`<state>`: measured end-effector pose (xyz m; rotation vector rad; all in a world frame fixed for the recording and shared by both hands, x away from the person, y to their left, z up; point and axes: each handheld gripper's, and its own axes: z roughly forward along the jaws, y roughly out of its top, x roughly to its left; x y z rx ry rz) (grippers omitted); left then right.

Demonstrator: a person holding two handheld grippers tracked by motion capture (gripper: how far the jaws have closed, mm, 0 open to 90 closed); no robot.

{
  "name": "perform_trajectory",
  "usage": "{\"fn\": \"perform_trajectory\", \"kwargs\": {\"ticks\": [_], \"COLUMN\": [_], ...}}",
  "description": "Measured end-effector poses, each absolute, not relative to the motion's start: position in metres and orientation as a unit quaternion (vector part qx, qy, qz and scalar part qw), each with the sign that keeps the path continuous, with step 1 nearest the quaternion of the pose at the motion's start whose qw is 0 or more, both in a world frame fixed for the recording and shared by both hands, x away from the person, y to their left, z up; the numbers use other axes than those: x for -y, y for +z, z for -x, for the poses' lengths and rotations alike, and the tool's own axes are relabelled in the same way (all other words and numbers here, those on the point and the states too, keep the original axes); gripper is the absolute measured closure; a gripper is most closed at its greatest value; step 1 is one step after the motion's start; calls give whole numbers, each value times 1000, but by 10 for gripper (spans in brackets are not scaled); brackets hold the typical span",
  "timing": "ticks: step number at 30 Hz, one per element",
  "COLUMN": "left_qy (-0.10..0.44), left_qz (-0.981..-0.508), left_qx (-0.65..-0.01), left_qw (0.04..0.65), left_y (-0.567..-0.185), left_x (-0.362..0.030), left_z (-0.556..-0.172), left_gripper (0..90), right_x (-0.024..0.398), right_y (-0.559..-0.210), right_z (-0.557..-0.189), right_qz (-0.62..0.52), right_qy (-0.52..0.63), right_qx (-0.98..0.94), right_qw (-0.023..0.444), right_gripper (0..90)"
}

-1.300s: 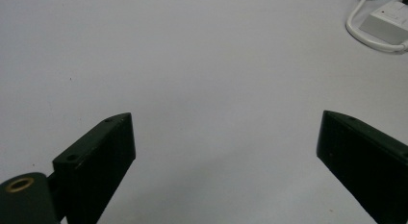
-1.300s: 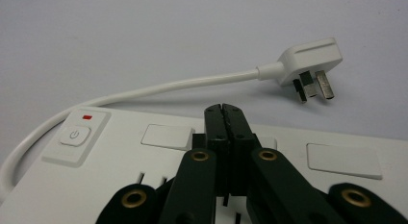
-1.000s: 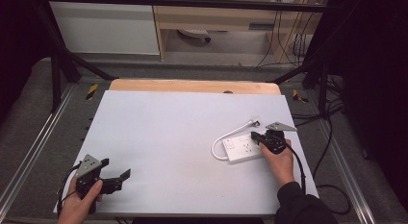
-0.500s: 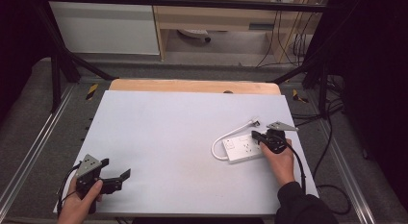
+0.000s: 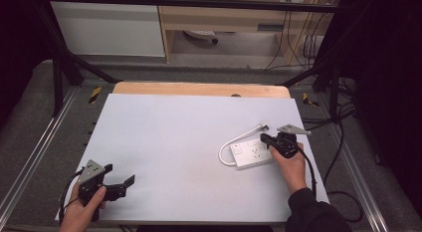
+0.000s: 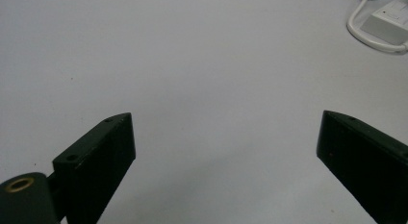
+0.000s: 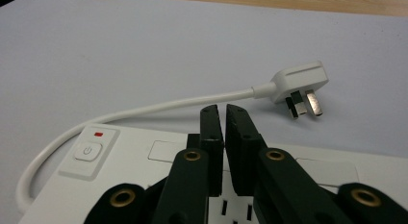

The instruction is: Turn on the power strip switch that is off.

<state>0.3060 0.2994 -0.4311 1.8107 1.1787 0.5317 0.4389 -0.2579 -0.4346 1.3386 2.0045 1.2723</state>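
A white power strip [image 5: 251, 152] lies flat on the right side of the table, with a power button [image 7: 89, 150] at one end. Its short white cable [image 7: 144, 108] loops round to a three-pin plug [image 7: 300, 84] lying loose on the table. My right gripper [image 5: 266, 140] hovers just over the strip's sockets. Its jaws are shut together with nothing between them, and their tips [image 7: 222, 108] point toward the plug. My left gripper [image 5: 122, 174] is near the front left corner of the table, wide open [image 6: 223, 116] over bare surface. The power strip [image 6: 387, 24] sits far off from it.
The white table top [image 5: 174, 132] has a wooden strip [image 5: 199, 88] along its far edge. Dark metal frame rails [image 5: 42, 142] run down both sides. Cables [image 5: 343, 142] hang off the right side, beside the table.
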Motion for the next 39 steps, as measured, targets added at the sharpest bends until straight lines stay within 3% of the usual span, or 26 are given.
{"fn": "perform_trajectory", "kwargs": {"ticks": [14,15,24,25,29,33,39], "left_qy": [216,216,216,217,218,217,218], "left_qz": [-729,-729,-730,-729,-727,-728,-728], "left_qx": [-475,-475,-475,-475,-478,-477,-477], "left_qw": [442,442,442,442,442,442,442], "left_y": [-431,-431,-431,-431,-431,-431,-431], "left_x": [-300,-300,-300,-300,-301,-301,-301], "left_z": [-306,-306,-306,-306,-306,-306,-306], "left_gripper": [63,63,62,63,63,63,63], "right_x": [256,256,255,255,257,259,268], "right_y": [-429,-427,-419,-417,-414,-409,-400], "right_z": [-436,-435,-432,-432,-430,-427,-417], "right_qz": [-485,-481,-483,-480,-480,-485,-485], "right_qy": [467,471,477,479,481,475,490], "right_qx": [-709,-708,-704,-704,-701,-695,-683], "right_qw": [210,213,211,211,218,235,241], "right_gripper": [696,637,431,362,273,103,43]}}
